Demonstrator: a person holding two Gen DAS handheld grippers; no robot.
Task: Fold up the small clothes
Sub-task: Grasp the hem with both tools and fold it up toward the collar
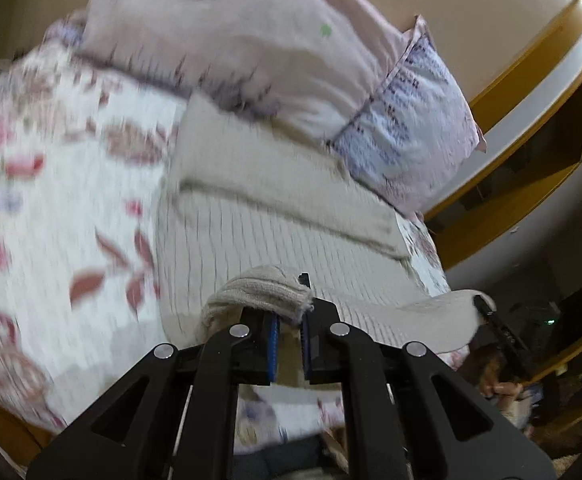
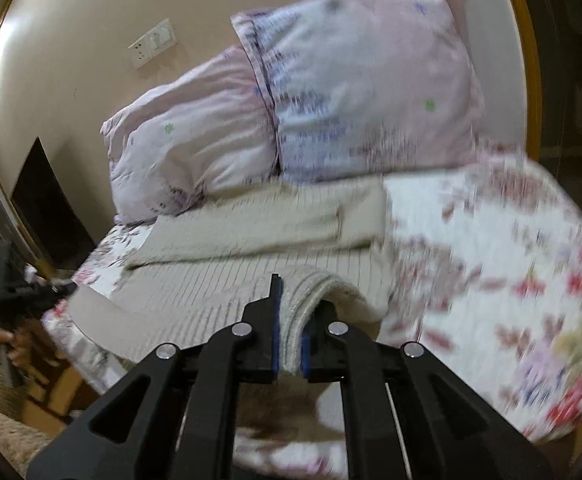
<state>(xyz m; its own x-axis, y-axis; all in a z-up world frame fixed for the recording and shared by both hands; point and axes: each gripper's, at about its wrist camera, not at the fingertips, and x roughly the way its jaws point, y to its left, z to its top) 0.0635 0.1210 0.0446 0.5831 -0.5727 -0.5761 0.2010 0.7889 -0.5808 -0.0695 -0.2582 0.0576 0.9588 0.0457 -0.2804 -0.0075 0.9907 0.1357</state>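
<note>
A beige ribbed garment [image 1: 275, 236] lies spread on the bed, with its far part folded over as a plain band [image 1: 283, 184]. My left gripper [image 1: 289, 320] is shut on a bunched near corner of it [image 1: 259, 288]. My right gripper [image 2: 289, 320] is shut on the other near corner [image 2: 315, 292], lifted into a fold. The garment also shows in the right wrist view [image 2: 227, 276]. The right gripper shows at the garment's far corner in the left wrist view [image 1: 491, 316], and the left gripper in the right wrist view [image 2: 23, 292].
The floral bedspread [image 1: 51, 200] covers the bed. Two pale pink pillows [image 2: 363, 80] [image 2: 187, 128] lean against the wall behind the garment. A yellow-trimmed shelf [image 1: 539, 152] stands past the bed's right edge. A wall switch plate [image 2: 153, 42] is above the pillows.
</note>
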